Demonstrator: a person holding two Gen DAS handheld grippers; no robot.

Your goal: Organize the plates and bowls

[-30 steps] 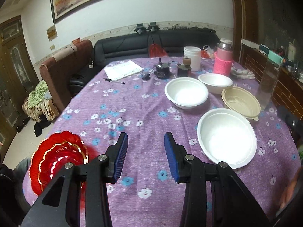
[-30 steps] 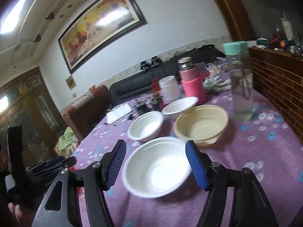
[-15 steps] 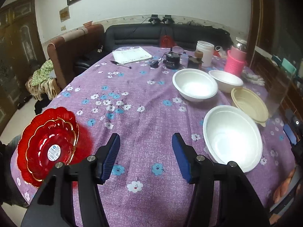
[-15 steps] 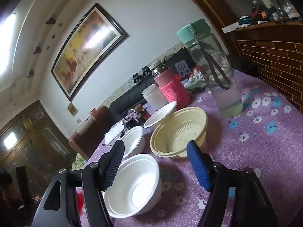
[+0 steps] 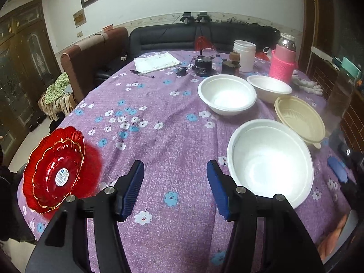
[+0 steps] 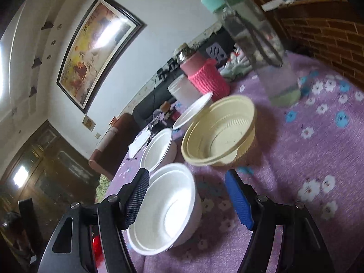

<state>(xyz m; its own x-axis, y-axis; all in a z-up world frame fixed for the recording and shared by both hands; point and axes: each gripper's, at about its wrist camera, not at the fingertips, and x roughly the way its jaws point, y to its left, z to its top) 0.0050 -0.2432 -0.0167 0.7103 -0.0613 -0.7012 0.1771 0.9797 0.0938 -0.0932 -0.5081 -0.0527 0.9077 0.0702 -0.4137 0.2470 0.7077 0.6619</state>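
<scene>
Left gripper (image 5: 175, 188) jaws widened, empty; right gripper (image 6: 186, 201) dropped toward near white bowl (image 6: 168, 209), jaws apart, ungripped.

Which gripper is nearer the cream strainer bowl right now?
Right. The right gripper sits just short of the cream strainer bowl; the left gripper hangs over bare cloth, beyond the large white bowl.

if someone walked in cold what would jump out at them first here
Probably the red plates, glossy and stacked at the near left edge of the purple flowered tablecloth. Next, the cluster of bowls on the right: the big white bowl nearest, a cream bowl just behind it, and two more white ones farther back. The pink-sleeved jar stands out at the far end.
</scene>
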